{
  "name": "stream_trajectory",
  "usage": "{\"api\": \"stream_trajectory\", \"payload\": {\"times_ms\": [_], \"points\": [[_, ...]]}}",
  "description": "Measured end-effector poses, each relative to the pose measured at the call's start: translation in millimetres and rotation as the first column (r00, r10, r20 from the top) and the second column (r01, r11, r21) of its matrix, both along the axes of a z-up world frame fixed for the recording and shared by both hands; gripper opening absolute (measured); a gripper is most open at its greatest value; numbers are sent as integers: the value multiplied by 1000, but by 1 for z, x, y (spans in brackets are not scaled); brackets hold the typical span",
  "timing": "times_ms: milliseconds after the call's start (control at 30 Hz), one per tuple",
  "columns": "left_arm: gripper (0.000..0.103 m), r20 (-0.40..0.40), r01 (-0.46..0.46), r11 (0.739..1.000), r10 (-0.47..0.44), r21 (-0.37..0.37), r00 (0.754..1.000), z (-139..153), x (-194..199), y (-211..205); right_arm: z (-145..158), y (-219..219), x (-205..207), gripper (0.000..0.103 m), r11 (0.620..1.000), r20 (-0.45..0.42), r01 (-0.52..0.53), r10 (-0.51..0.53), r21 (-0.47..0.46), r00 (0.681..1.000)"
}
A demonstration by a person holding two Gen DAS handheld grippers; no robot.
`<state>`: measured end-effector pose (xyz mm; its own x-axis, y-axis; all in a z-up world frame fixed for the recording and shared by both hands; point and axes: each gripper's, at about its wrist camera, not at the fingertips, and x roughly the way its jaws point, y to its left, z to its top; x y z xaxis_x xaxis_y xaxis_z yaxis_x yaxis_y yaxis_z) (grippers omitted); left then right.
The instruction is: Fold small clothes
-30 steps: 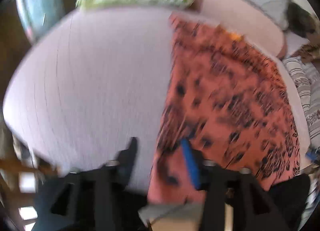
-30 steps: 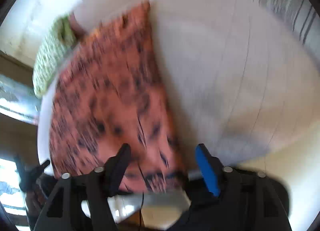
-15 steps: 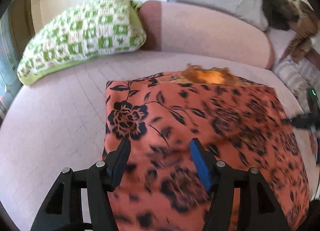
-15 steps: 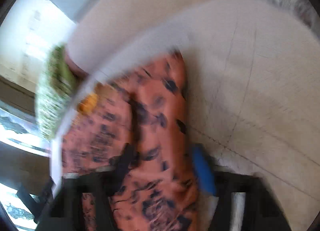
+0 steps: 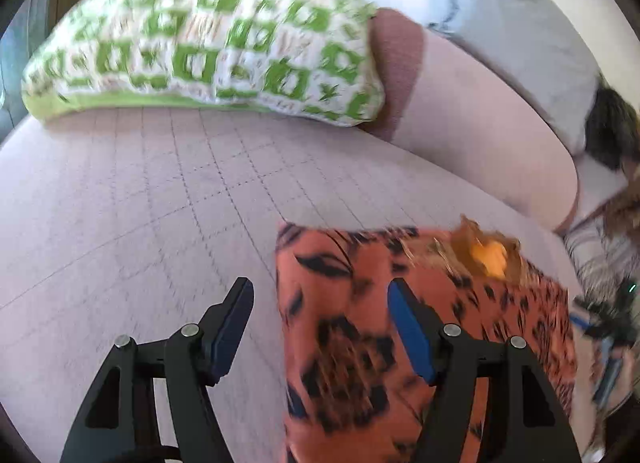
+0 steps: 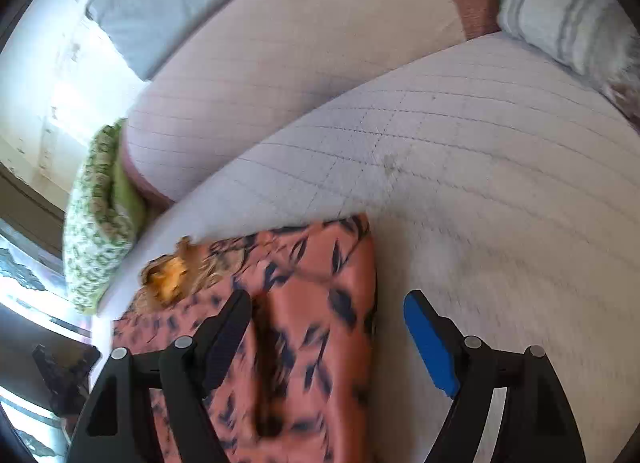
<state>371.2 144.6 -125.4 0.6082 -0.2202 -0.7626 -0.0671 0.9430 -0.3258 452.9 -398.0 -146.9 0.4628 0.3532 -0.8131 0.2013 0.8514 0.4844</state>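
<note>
An orange garment with a black floral print (image 5: pixel 420 327) lies folded flat on the pale quilted sofa seat (image 5: pixel 140 199). An orange-yellow frilled part (image 5: pixel 486 257) shows at its far edge. My left gripper (image 5: pixel 320 323) is open and empty, over the garment's near left corner. In the right wrist view the garment (image 6: pixel 304 327) lies at lower left, with the frilled part (image 6: pixel 168 275) at its far left. My right gripper (image 6: pixel 328 331) is open and empty, straddling the garment's right edge.
A green and white checked cushion (image 5: pixel 208 35) rests at the back left of the seat; it also shows in the right wrist view (image 6: pixel 96 231). A grey pillow (image 5: pixel 520 35) lies on the backrest. A striped cushion (image 6: pixel 568 23) sits at the far right.
Both grippers have drawn back and outward from the garment. The left gripper has shifted left so the cloth now sits under its right finger. The garment lies still.
</note>
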Motion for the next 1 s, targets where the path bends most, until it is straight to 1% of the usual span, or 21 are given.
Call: {"api": "stream_trajectory", "payload": {"times_ms": [33, 67, 100, 133, 167, 233, 300, 333, 367, 400, 433, 467, 533, 633, 667, 733, 767, 833, 900, 933, 1000], "points": [[69, -15, 12, 1000, -12, -12, 1000, -6, 12, 1, -5, 2, 1, 69, 1000, -15, -11, 11, 3, 1000], [64, -25, 38, 999, -39, -18, 999, -10, 20, -1, -6, 6, 1, 45, 999, -9, -18, 18, -43, 1000], [53, -43, 69, 998, -70, -6, 997, -17, 30, -5, -5, 9, 5, 23, 998, -14, -34, 33, -48, 999], [18, -71, 78, 997, -76, 28, 995, -22, 37, -7, -4, 8, -3, 16, 999, -13, -36, 36, -40, 999], [12, -84, 72, 996, -67, 58, 994, -28, 42, -6, 0, 10, -6, 15, 997, -10, -44, 44, -64, 999], [11, -59, 75, 996, -72, 57, 996, -30, 39, -3, -6, 18, -3, 15, 988, -44, -77, 72, -135, 996], [13, -48, 87, 993, -84, 77, 995, -32, 36, -3, -10, 11, -6, 15, 986, -55, -80, 73, -146, 996], [15, -52, 85, 991, -80, 99, 995, -29, 34, -5, -9, 10, -6, 20, 992, -39, -57, 53, -112, 998], [26, -58, 74, 989, -67, 130, 996, -24, 32, -7, -7, 8, -7, 26, 996, -31, -43, 40, -84, 999], [28, -58, 55, 987, -47, 153, 997, -18, 28, -7, -3, 2, -12, 33, 997, -26, -29, 27, -70, 999], [32, -40, 39, 987, -33, 156, 999, -9, 21, -7, 3, -1, -18, 58, 997, -22, -3, 2, -77, 1000], [43, 4, 35, 989, -36, 142, 999, 4, 8, -6, 14, -1, -27, 68, 995, 2, 23, -23, -92, 1000], [53, 55, 33, 988, -42, 153, 998, 19, -13, -9, 34, 10, -44, 68, 998, 65, -5, 9, -65, 998], [54, 94, 80, 992, -90, 100, 992, 29, -46, -18, 41, 30, -59, 69, 991, 116, -113, 104, 75, 988], [54, 75, 95, 991, -102, 91, 992, 25, -48, -21, 31, 38, -59, 72, 981, 107, -150, 137, 126, 985], [54, -23, 107, 983, -104, 151, 994, 2, -46, -32, -5, 43, -55, 72, 980, -50, -128, 137, 152, 989], [56, -152, 98, 972, -66, 214, 986, -24, -40, -34, -14, 37, -58, 64, 983, -51, -79, 89, 167, 995], [56, -94, 80, 968, -59, 239, 994, -15, -48, -35, 6, 32, -68, 69, 987, -31, 0, 5, 163, 1000], [55, -35, 84, 971, -78, 226, 996, 12, -66, -39, 43, 46, -85, 72, 988, 73, -62, 52, 139, 996], [59, -6, 91, 974, -92, 210, 996, 20, -75, -39, 53, 53, -95, 81, 982, 116, -111, 93, 153, 989], [74, 37, 89, 981, -96, 173, 995, 38, -107, -39, 48, 59, -106, 88, 987, 88, -124, 116, 102, 989]]}}
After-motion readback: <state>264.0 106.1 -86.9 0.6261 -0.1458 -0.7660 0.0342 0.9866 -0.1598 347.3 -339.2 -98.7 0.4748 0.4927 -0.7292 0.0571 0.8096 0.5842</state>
